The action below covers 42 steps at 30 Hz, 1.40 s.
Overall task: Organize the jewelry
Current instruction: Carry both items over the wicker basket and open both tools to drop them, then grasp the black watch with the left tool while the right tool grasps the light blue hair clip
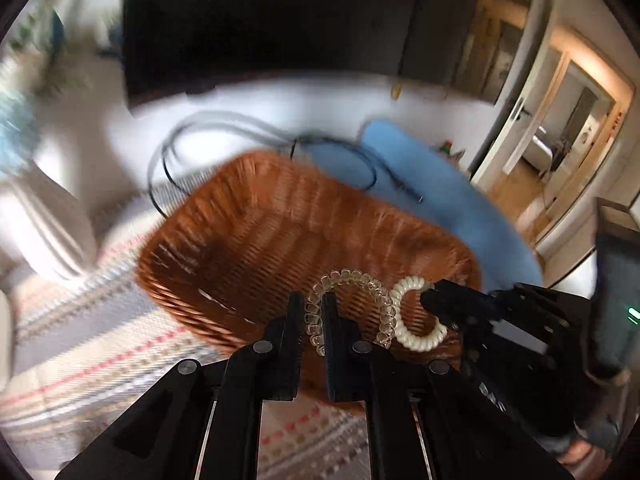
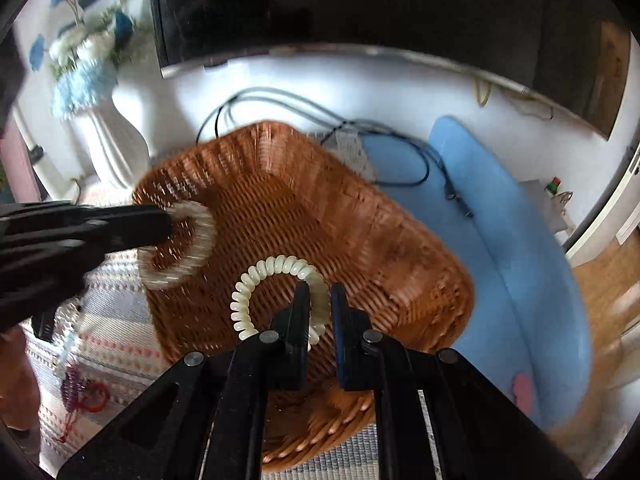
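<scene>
The left claw [image 1: 311, 312] is clamped on a clear coil [image 1: 352, 304], and the right claw [image 2: 320, 304] is pinched on a cream coil [image 2: 264, 280]. Both coils hang over the near part of the wicker basket [image 2: 360, 216], which sits on a striped cloth [image 1: 100, 340] on the surface. The two claws are close together, so a release now could tangle the loops or knock one coil. Each grip takes only a thin stretch of springy coil; it may slip out early and, through the blur, seems near enough the rim to bounce outside.
</scene>
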Motion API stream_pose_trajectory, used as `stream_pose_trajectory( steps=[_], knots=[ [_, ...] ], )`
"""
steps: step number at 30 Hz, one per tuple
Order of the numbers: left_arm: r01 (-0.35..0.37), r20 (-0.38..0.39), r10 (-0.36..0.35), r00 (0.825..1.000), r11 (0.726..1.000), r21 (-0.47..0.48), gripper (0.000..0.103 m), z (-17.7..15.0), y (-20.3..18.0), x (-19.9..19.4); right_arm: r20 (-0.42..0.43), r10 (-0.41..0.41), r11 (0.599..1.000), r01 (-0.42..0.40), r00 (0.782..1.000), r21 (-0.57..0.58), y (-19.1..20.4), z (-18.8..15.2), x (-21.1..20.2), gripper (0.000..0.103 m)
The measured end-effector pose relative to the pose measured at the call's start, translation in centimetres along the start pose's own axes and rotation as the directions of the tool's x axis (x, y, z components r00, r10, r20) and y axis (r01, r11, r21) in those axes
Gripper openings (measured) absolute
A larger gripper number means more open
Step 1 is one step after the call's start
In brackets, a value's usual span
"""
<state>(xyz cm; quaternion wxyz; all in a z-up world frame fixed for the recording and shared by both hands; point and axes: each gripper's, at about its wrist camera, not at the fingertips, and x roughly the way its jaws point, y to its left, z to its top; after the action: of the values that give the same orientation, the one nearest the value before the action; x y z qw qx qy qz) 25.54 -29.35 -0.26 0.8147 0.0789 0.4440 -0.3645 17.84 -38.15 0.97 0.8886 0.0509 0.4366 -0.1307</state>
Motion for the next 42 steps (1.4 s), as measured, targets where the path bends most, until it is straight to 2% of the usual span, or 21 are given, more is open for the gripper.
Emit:
stream_pose_trajectory(
  steps=[2, 6, 8, 9, 10, 14, 20, 27, 32, 36, 39, 42],
  knots=[
    [0.015, -0.033, -0.016, 0.999, 1.0, -0.01, 0.009, -0.3, 0.3, 2.0, -0.025, 0.019, 1.0, -0.019, 1.0, 0.008, -0.4, -0.4, 1.0, 0.013],
    [0.024, -0.053, -0.024, 0.998, 1.0, -0.013, 0.01, -0.6, 0.4, 3.2, -0.045, 0.029, 1.0, -0.028, 0.999, 0.015, -0.3, -1.1, 1.8, 0.013],
    [0.021, -0.055, -0.022, 0.998, 1.0, -0.021, 0.024, -0.8, 0.5, 2.8, -0.048, 0.039, 0.999, -0.037, 0.998, 0.029, -0.7, -1.3, 1.9, 0.015],
    [0.025, -0.049, -0.026, 0.998, 0.999, -0.025, 0.041, -0.8, 0.8, 2.5, -0.052, 0.049, 0.998, -0.047, 0.997, 0.036, -0.7, -1.2, 1.9, 0.016],
    [0.027, -0.034, -0.028, 0.999, 0.999, -0.03, 0.051, -0.9, 1.0, 2.0, -0.047, 0.062, 0.997, -0.06, 0.997, 0.044, -0.9, -1.2, 1.7, 0.018],
    [0.007, 0.032, -0.007, 0.999, 1.0, -0.021, 0.051, -1.6, 1.7, -1.3, -0.013, 0.048, 0.998, -0.048, 0.999, 0.036, -0.5, -1.1, 0.1, 0.021],
    [-0.025, 0.147, 0.03, 0.989, 0.999, -0.03, 0.051, -4.3, 4.0, -10.4, 0.061, 0.128, 0.992, -0.127, 0.99, -0.024, 3.4, -1.0, -4.5, 0.021],
    [-0.095, 0.265, 0.125, 0.956, 0.988, -0.122, 0.051, -11.5, 7.9, -20.2, 0.07, 0.286, 0.953, -0.276, 0.956, -0.124, 10.6, -1.6, -8.1, 0.021],
    [-0.18, 0.246, 0.229, 0.942, 0.961, -0.208, 0.051, -16.5, 11.4, -22.3, 0.003, 0.388, 0.911, -0.384, 0.922, -0.15, 15.7, -2.3, -7.4, 0.021],
    [-0.197, 0.186, 0.268, 0.945, 0.923, -0.329, 0.051, -19.0, 16.4, -22.1, -0.095, 0.47, 0.87, -0.479, 0.877, -0.117, 18.9, -2.7, -5.0, 0.021],
    [-0.179, 0.121, 0.248, 0.961, 0.894, -0.41, 0.051, -20.1, 19.8, -20.5, -0.16, 0.496, 0.856, -0.512, 0.853, -0.075, 20.7, -3.2, -2.7, 0.021],
    [-0.149, 0.078, 0.206, 0.975, 0.878, -0.454, 0.051, -20.6, 21.8, -18.0, -0.205, 0.475, 0.867, -0.495, 0.856, -0.058, 21.8, -4.1, -0.5, 0.021]
  ],
)
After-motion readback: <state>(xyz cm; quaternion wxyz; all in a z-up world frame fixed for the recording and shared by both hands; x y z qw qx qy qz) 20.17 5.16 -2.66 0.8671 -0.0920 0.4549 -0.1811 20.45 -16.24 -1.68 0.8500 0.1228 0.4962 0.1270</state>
